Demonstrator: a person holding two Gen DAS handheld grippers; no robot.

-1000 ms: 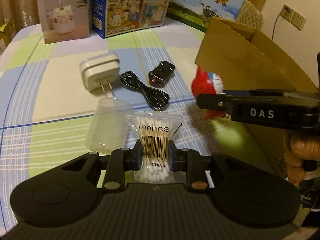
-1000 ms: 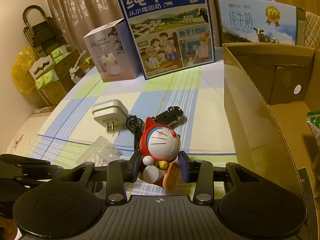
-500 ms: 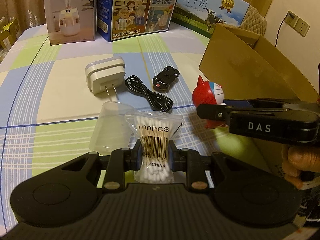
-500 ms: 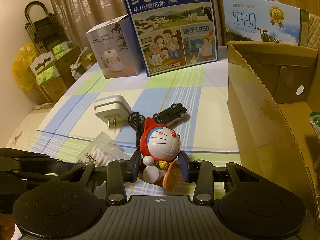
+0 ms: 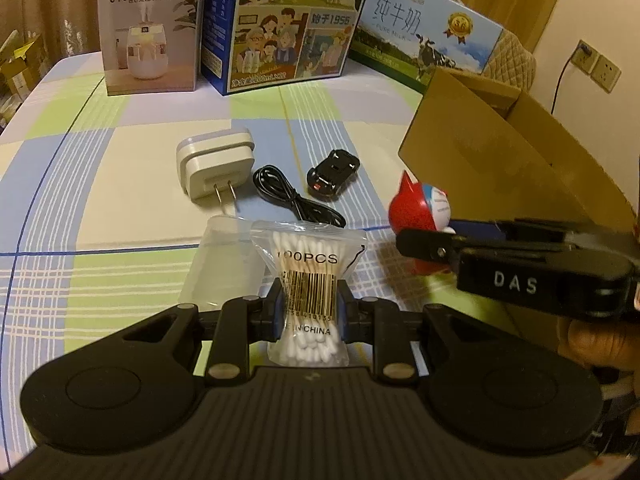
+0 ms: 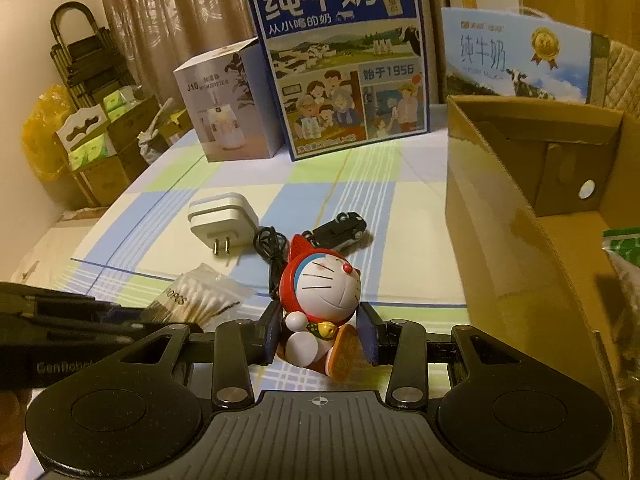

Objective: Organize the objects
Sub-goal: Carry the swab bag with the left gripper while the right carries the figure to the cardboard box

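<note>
My left gripper (image 5: 308,312) is shut on a clear bag of cotton swabs (image 5: 308,276), held above the checked tablecloth. My right gripper (image 6: 322,336) is shut on a red Doraemon figurine (image 6: 324,300), lifted and tilted, just left of the open cardboard box (image 6: 520,248). The figurine (image 5: 420,212) and the right gripper body also show in the left wrist view. On the table lie a white plug adapter (image 5: 216,164), a black cable (image 5: 296,200) and a small black toy car (image 5: 332,172). A clear plastic lid (image 5: 224,260) lies beside the swab bag.
A humidifier box (image 5: 152,28) and two milk cartons (image 5: 288,20) (image 5: 428,40) stand along the table's far edge. The cardboard box (image 5: 500,160) stands at the right. Shelving and bags (image 6: 88,120) sit beyond the table's left side.
Both grippers have risen with their loads. The swab bag has come up off the table. The figurine has lifted and tipped to the right.
</note>
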